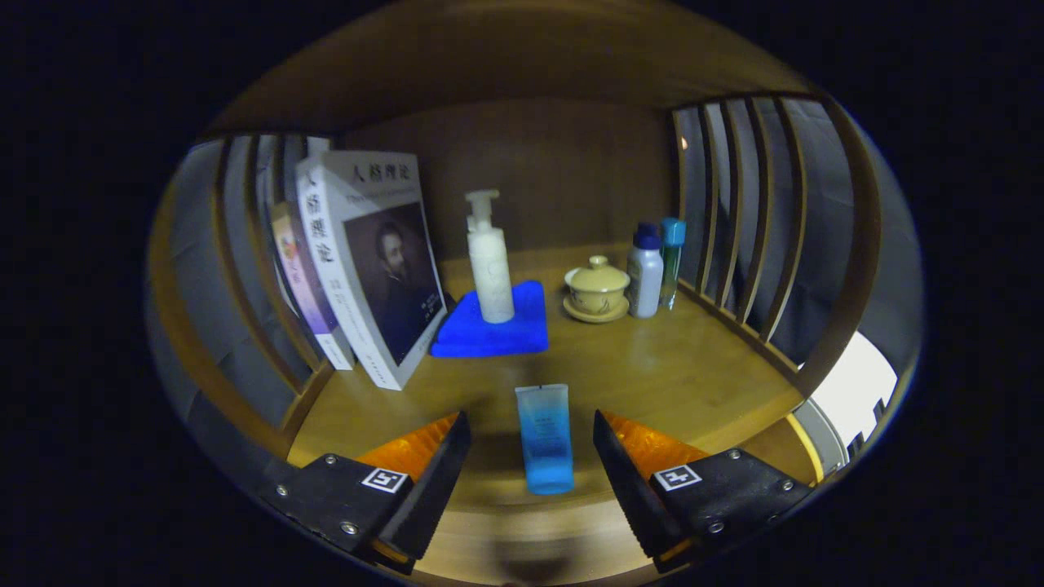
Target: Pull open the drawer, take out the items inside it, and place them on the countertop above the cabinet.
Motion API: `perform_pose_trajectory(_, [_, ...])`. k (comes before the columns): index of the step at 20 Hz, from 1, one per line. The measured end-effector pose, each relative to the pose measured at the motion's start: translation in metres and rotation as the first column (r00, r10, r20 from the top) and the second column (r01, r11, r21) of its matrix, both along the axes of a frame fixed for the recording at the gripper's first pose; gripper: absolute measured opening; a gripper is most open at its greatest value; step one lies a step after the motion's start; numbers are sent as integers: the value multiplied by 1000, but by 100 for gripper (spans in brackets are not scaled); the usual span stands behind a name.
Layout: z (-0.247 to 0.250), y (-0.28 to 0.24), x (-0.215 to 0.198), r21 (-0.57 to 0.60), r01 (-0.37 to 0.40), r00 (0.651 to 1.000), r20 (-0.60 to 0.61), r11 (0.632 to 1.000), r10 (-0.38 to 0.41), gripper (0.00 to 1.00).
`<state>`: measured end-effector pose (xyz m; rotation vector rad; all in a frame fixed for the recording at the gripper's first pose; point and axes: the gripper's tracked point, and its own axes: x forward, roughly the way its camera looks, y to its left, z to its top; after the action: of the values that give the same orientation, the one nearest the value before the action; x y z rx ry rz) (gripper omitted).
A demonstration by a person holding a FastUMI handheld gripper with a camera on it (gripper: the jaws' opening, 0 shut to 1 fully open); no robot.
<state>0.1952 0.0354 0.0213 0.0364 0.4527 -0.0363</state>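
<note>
Books (371, 269): left of frame, leaning against the slatted side.
Cloth (489, 322): centre, under a white pump bottle (489, 261).
Tube (545, 439): lower centre, upright on the countertop (685, 367), between the fingers, untouched.
Gripper (530, 456): spread wide, holding nothing.
Lidded cup (597, 287): right of centre, beside two small bottles (652, 269).

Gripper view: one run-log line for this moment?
hand-held gripper: open, fingers apart | translucent blue plastic tube: standing on wooden countertop, between the fingers, untouched | beyond: white pump bottle on folded blue cloth
</note>
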Motion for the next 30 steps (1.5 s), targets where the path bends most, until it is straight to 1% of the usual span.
perform_pose_trajectory(2, [13, -1, -17, -35, -13, 999, 48, 999, 15, 94])
perform_pose_trajectory(6, [32, 10, -49, -15, -61, 987, 150, 998, 63, 94])
perform_pose_trajectory(12, [24, 12, -92, -9, -94, 974, 205, 996, 93, 94])
perform_pose_trajectory(15, [19, 9, -112, -20, -87, 969, 229, 996, 89, 94])
perform_pose_trajectory(17, [21, 9, -121, -24, -90, 958, 271, 996, 94, 93])
perform_pose_trajectory(20, [14, 7, -136, -31, -77, 951, 298, 997, 83, 93])
perform_pose_trajectory(26, [-13, 7, -167, -93, -87, 927, 356, 992, 114, 94])
perform_pose_trajectory(30, [-31, 6, -181, -73, -82, 923, 370, 994, 103, 94])
